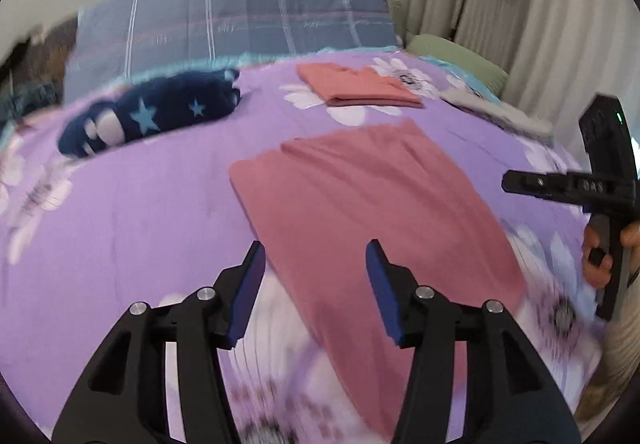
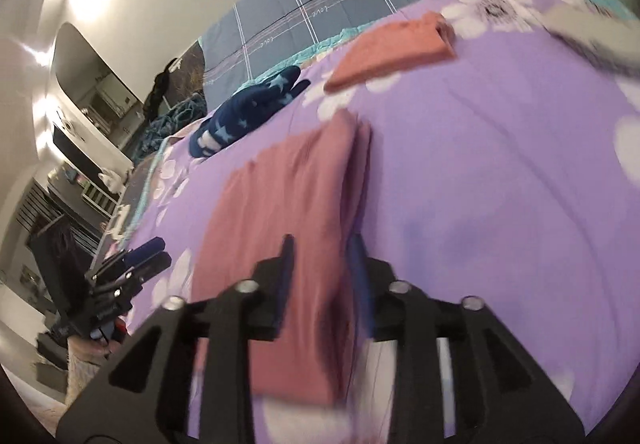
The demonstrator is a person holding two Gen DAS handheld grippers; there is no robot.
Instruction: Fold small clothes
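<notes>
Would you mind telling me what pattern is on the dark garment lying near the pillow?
The dark garment is navy with light blue stars, clearest in the left wrist view.

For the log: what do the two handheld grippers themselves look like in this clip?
Both are matte black plastic with triangular cut-outs and silver pivot bolts. The left gripper and right gripper have flat blue finger pads. The right one's body carries embossed lettering and a small green light.

Two low views over one bed (image 1: 120, 204)
</notes>
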